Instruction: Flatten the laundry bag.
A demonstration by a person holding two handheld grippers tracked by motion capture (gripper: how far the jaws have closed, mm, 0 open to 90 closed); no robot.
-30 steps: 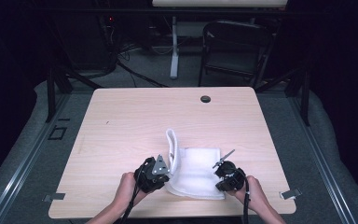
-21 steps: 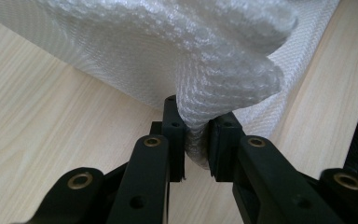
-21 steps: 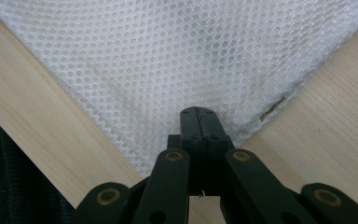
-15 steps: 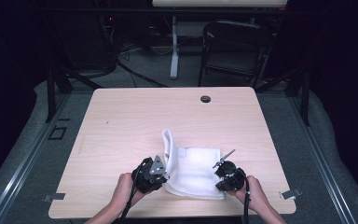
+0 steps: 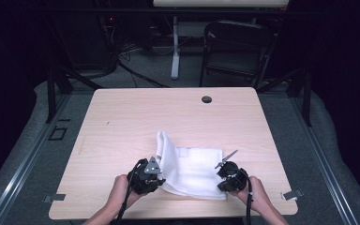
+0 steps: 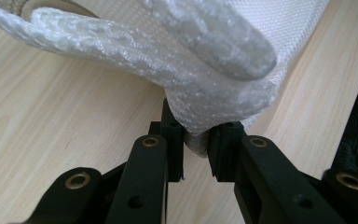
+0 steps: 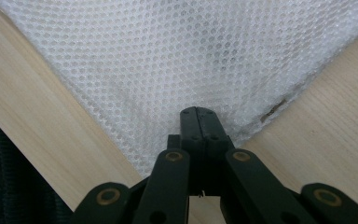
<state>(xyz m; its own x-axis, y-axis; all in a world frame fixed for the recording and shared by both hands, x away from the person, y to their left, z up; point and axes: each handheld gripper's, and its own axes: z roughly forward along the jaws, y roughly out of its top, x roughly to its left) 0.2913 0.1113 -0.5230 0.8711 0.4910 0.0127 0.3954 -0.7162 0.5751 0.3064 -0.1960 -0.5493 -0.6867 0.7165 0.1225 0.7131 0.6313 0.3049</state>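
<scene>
A white mesh cloth [image 5: 194,171] lies on the wooden table [image 5: 168,117] near its front edge. Its left side is pulled up into a standing fold [image 5: 165,147]. My left gripper [image 5: 159,175] is at the foot of that fold, and in the left gripper view its jaws [image 6: 196,140] are shut on a bunched bit of the cloth [image 6: 205,70]. My right gripper [image 5: 228,174] sits at the cloth's near right corner. In the right gripper view its jaws [image 7: 198,114] are pressed together over the flat cloth [image 7: 177,60]. I cannot tell whether any fabric is pinched between them.
A round cable hole [image 5: 207,99] sits near the table's far edge. Beyond the table stand a dark folding chair [image 5: 236,49] and a white desk leg [image 5: 175,51]. Bare wood lies to the left, right and beyond the cloth.
My left gripper has shifted slightly to the left, taking the raised fold with it. The right gripper has stayed where it was.
</scene>
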